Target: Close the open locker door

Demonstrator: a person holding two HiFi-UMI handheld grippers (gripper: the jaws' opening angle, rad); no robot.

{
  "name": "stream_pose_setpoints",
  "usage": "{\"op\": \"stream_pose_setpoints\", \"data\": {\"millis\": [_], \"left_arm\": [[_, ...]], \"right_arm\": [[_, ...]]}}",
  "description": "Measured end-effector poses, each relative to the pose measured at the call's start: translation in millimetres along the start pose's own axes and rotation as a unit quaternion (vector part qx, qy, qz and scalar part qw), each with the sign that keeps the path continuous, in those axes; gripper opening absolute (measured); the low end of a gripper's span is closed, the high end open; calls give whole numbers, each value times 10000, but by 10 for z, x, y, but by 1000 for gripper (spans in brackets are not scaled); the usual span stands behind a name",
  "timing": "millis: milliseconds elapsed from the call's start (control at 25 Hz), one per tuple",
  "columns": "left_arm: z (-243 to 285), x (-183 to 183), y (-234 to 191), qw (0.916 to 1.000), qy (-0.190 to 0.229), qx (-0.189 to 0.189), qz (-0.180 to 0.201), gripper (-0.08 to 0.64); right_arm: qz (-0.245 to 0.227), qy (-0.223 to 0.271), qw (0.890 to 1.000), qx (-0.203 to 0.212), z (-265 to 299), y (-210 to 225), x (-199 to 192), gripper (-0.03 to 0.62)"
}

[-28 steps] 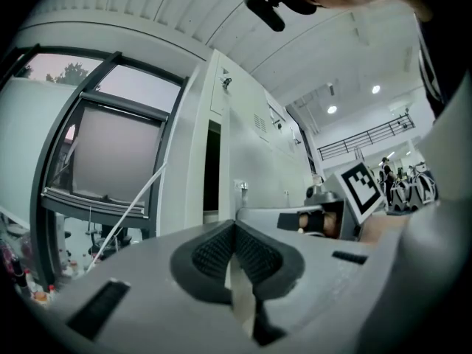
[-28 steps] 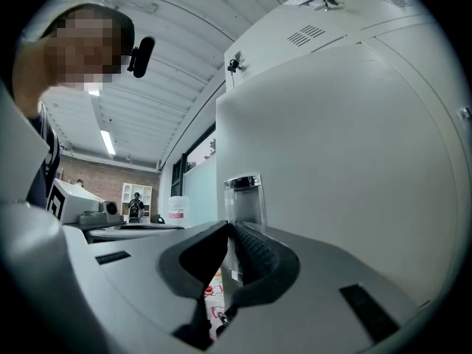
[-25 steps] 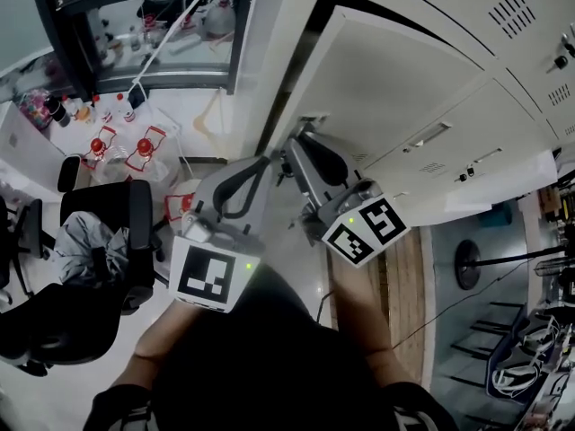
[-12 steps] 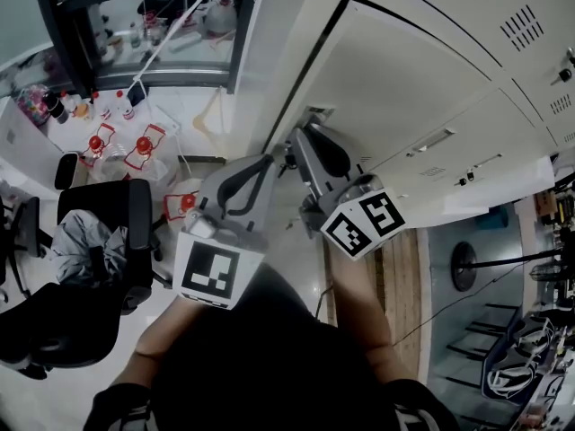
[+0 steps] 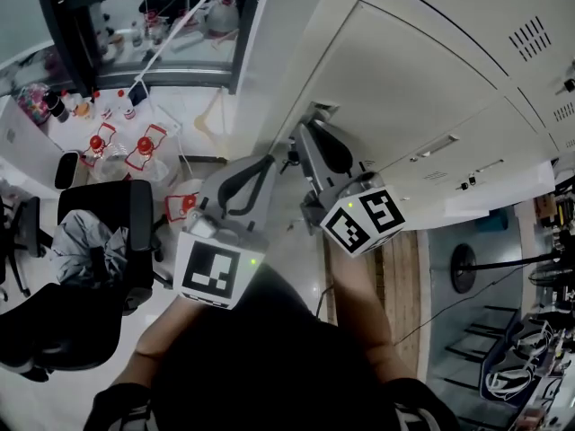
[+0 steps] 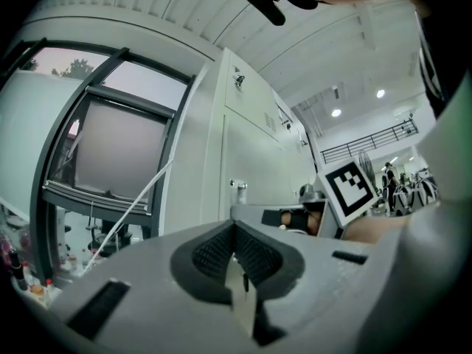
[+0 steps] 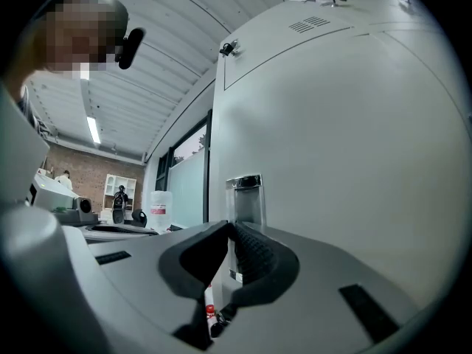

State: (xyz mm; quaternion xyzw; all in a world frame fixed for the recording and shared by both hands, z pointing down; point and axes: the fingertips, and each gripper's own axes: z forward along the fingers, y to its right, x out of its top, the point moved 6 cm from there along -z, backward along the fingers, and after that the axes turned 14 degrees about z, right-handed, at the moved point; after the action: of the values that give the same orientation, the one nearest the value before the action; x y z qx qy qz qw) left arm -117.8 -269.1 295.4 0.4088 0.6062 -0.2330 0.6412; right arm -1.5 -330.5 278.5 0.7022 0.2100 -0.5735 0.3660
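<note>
The pale grey locker door point(image 5: 409, 88) stands almost flush with its cabinet; only a thin dark line runs along its edge. My right gripper point(image 5: 304, 135) is shut with nothing in it, and its tips rest against the door beside the small metal latch plate point(image 5: 320, 110). In the right gripper view the door point(image 7: 346, 161) fills the right side, with the latch plate point(image 7: 245, 196) just past the shut gripper point(image 7: 230, 233). My left gripper point(image 5: 268, 162) is shut too and hangs a little left of the door. In the left gripper view it point(image 6: 234, 233) points along the locker front point(image 6: 251, 153).
More locker doors with handles point(image 5: 442, 140) continue to the right. A black office chair point(image 5: 99, 223) and red-capped water bottles point(image 5: 117, 155) sit at the left below a window point(image 5: 171, 25). A fan stand point(image 5: 467, 263) is on the floor at lower right.
The door has swung toward the cabinet and the dark gap along its edge has narrowed to a line. My right gripper moved with it. The left gripper barely moved.
</note>
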Motion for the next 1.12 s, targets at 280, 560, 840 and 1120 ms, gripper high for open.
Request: {"op": "stream_pose_setpoints", "data": {"millis": [280,560,840,1120], "left_arm": [[15,-11,-21,10000,-3,31,-17,2],[7,-21,-35,10000,-8,62,-30,2],[-13,-12,-34,10000,-31,72,-14,2],[-80,23,-24,9999,-26,126,-34,2]], "right_arm": [[-40,30,10000,-57,42,24,1,43],[-98,45,9998,-166,74,33,-3,43],[-153,35,9993,-341,78,27,-11,43],[-136,-14,9987,-484,60,-17,-4,43]]}}
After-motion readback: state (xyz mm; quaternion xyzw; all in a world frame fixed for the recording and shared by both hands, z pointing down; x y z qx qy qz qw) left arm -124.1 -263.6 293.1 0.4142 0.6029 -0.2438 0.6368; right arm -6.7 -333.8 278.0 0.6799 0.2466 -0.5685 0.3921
